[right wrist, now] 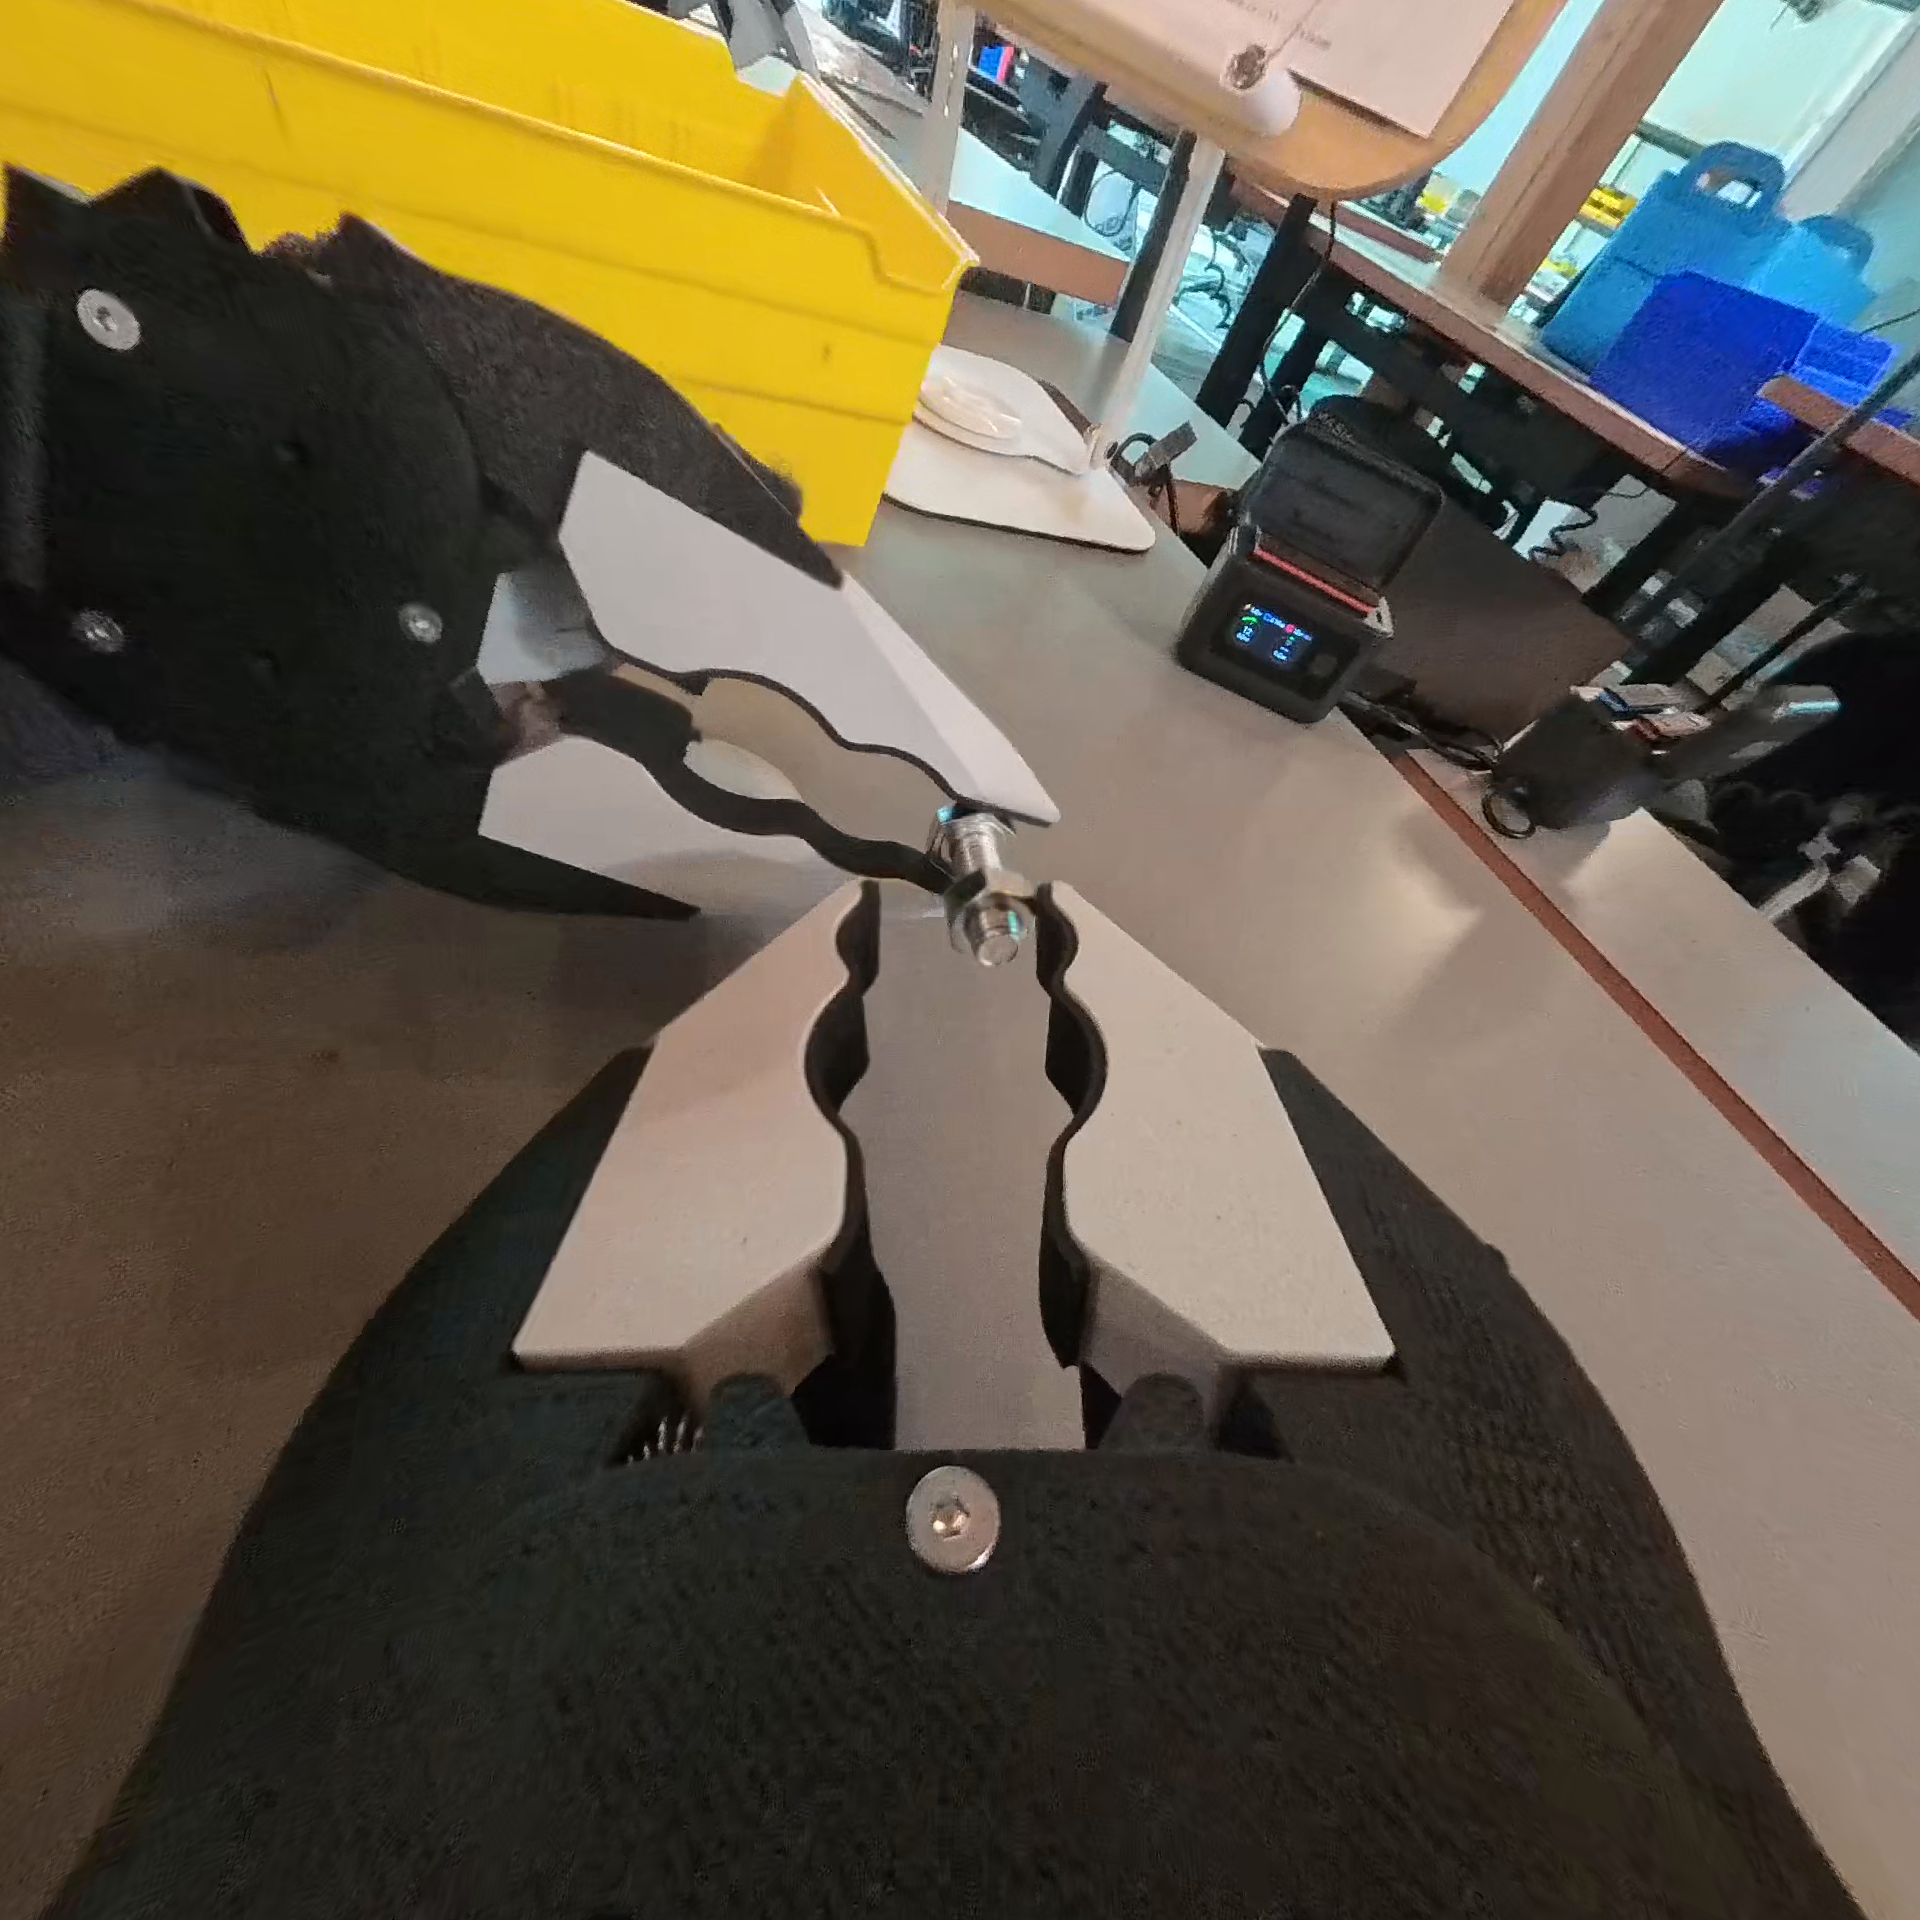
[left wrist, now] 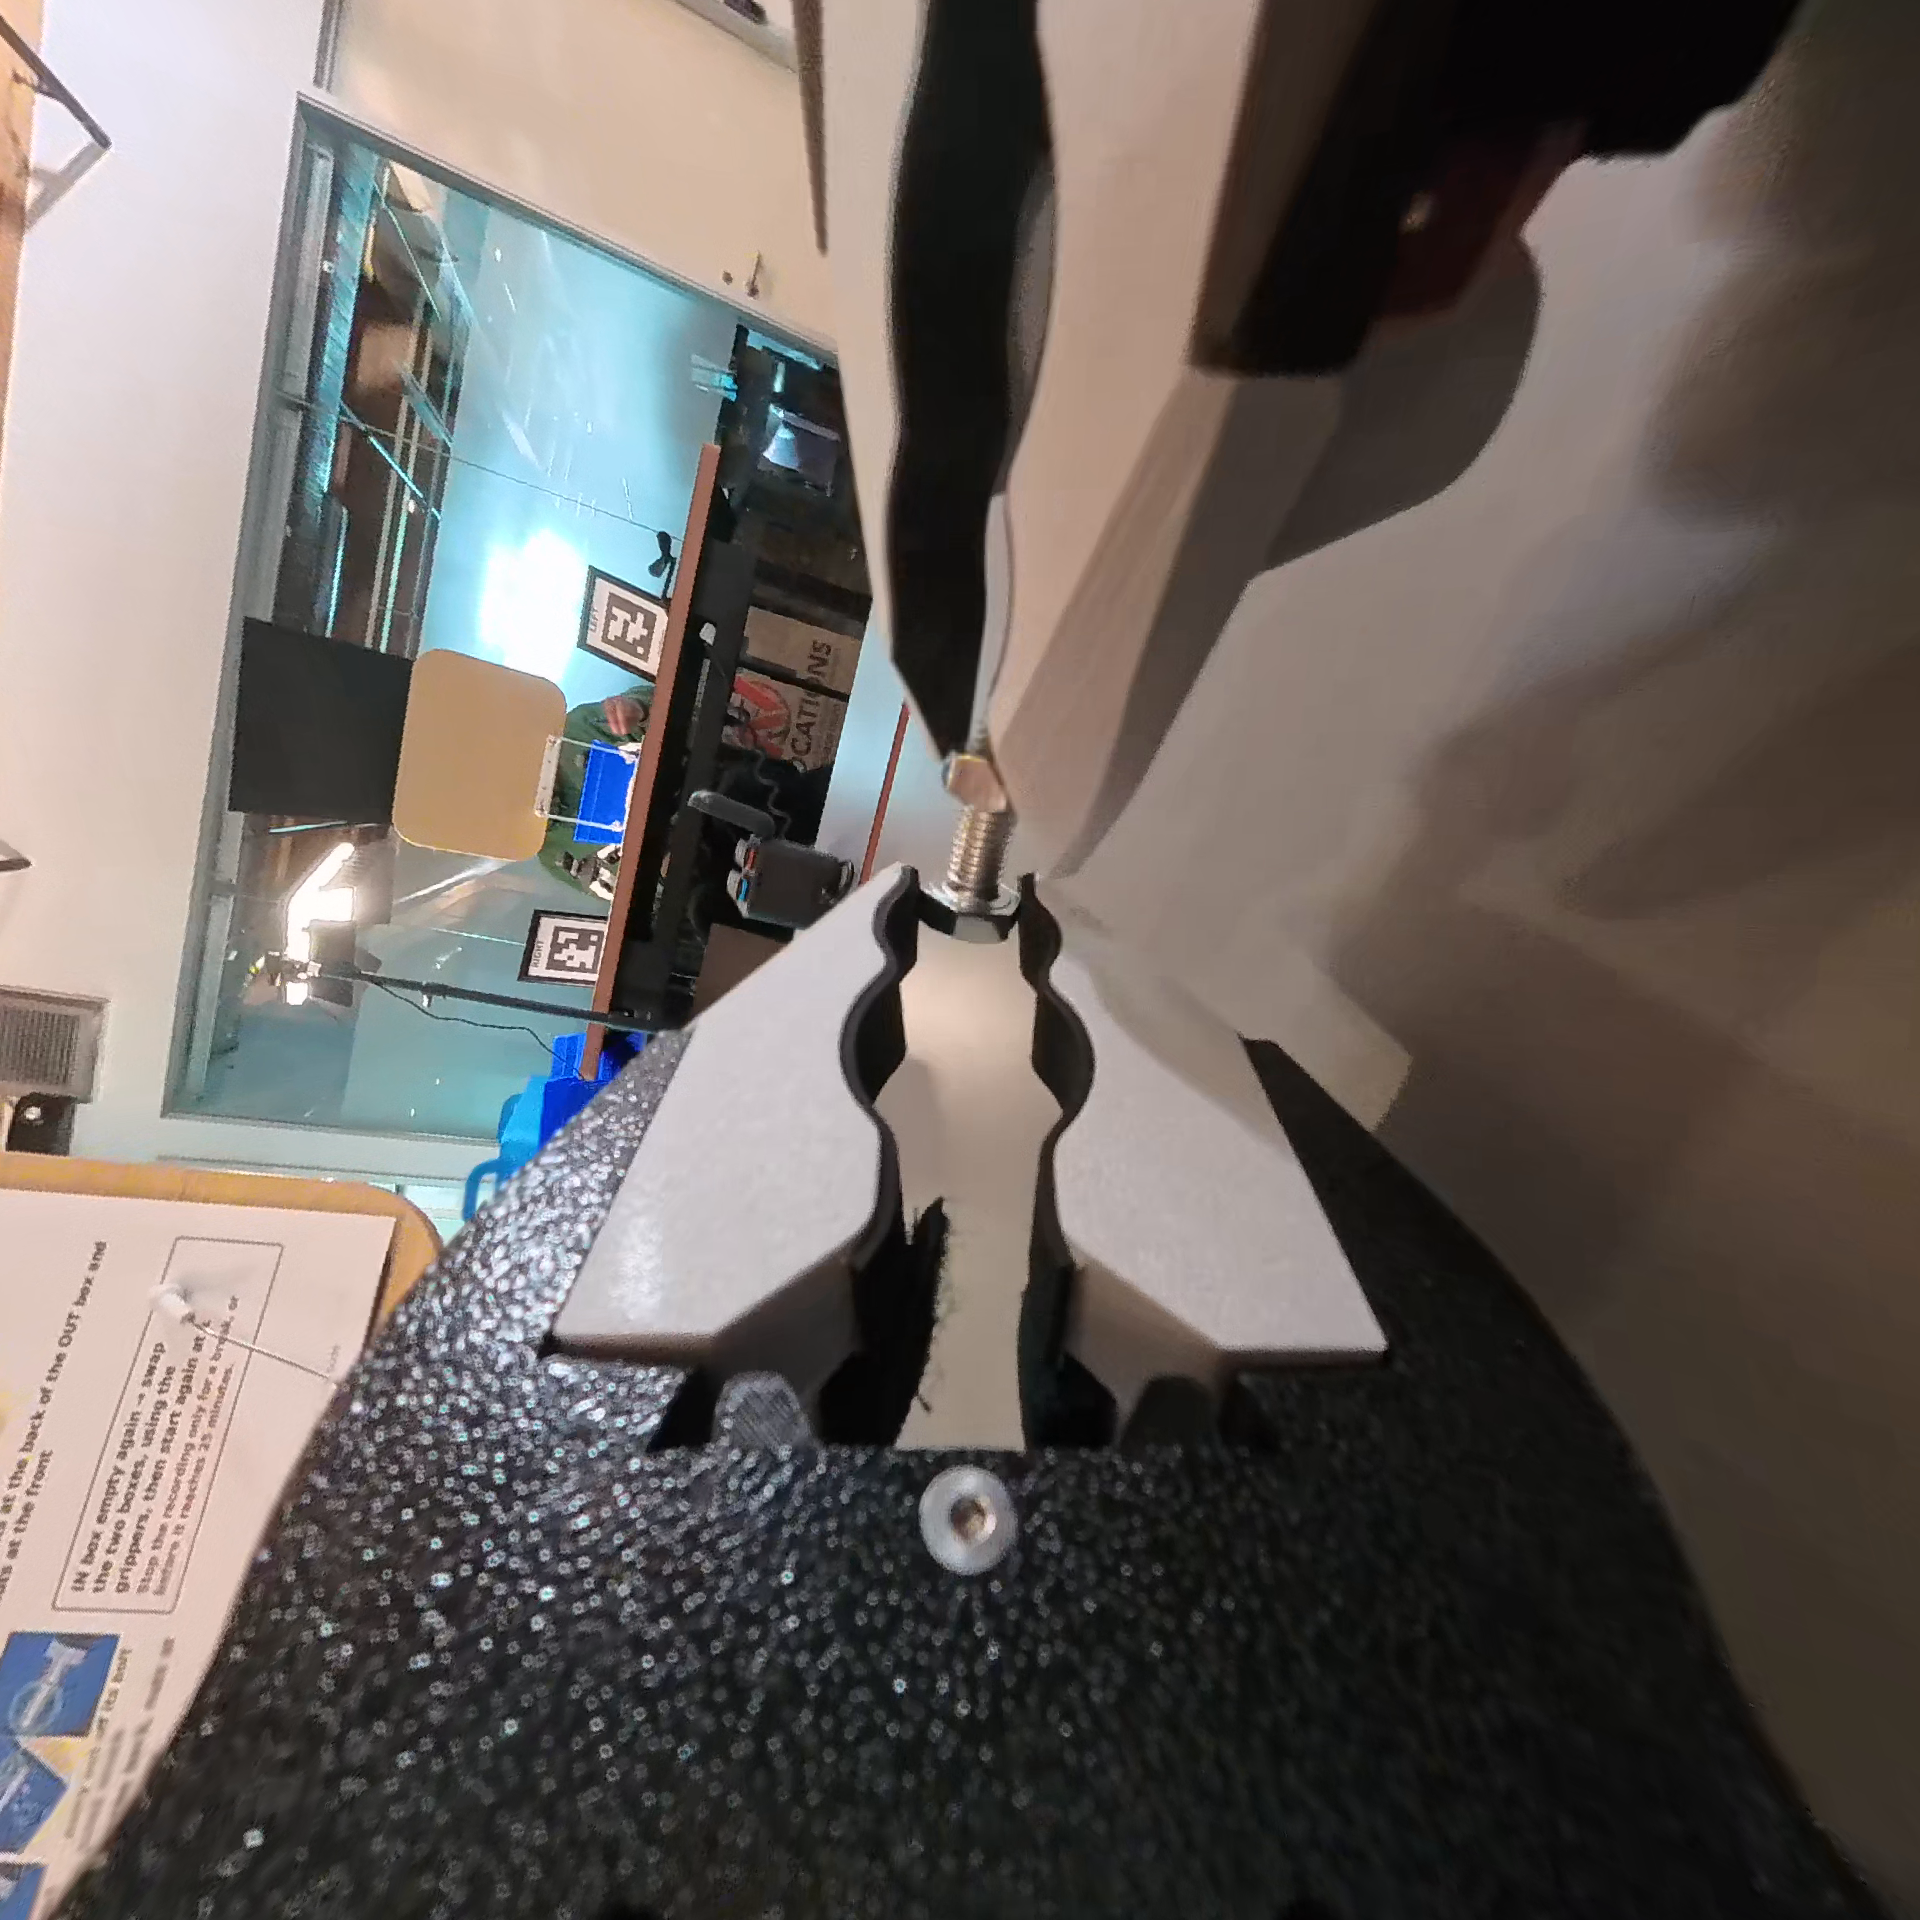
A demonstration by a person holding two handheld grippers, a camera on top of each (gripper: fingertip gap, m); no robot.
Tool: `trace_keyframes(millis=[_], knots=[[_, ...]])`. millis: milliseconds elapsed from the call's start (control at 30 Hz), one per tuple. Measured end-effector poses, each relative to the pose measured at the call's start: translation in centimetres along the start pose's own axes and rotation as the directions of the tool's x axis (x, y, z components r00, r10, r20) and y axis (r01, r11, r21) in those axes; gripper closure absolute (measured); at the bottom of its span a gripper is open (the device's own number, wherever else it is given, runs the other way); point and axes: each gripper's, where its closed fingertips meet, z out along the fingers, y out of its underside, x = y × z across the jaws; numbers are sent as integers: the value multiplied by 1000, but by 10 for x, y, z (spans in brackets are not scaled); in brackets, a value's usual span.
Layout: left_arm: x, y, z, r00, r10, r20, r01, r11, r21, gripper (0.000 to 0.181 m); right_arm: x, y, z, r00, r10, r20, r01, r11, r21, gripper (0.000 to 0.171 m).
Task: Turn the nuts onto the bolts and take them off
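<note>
- Left gripper clamps the hex head end of the bolt at its fingertips
- Right gripper pinches the nut at its tips, meeting the left one tip to tip above the grey table
- Nut sits near the free end of the thread; bare thread shows between nut and head
- Judgement: either just started or nearly off; cannot tell which
- Yellow bin beyond the left gripper

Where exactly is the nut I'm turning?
Find the yellow bin; in front of it, above the grey table, the left gripper meets the right gripper. The nut is the hexagonal ring between the right one's tips, unlike the bolt whose threaded end pokes through it.
</note>
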Motion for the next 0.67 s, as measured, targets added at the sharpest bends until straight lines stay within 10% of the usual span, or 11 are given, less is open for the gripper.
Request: trace_keyframes(millis=[300,467,667], knots=[[15,-12,-10,980,-105,-168,127,985,120,164,-3,5,-7,989,92,115,-91,996,-12,155],[17,-36,-33,724,-452,-521,609,774,174,141,-15,-8,-22,945,146,293,-177,981,81,155],[18,-46,-47,579,-474,-664,726,670,155,163,-25,-15,-33,891,180,416,-246,963,110,155]])
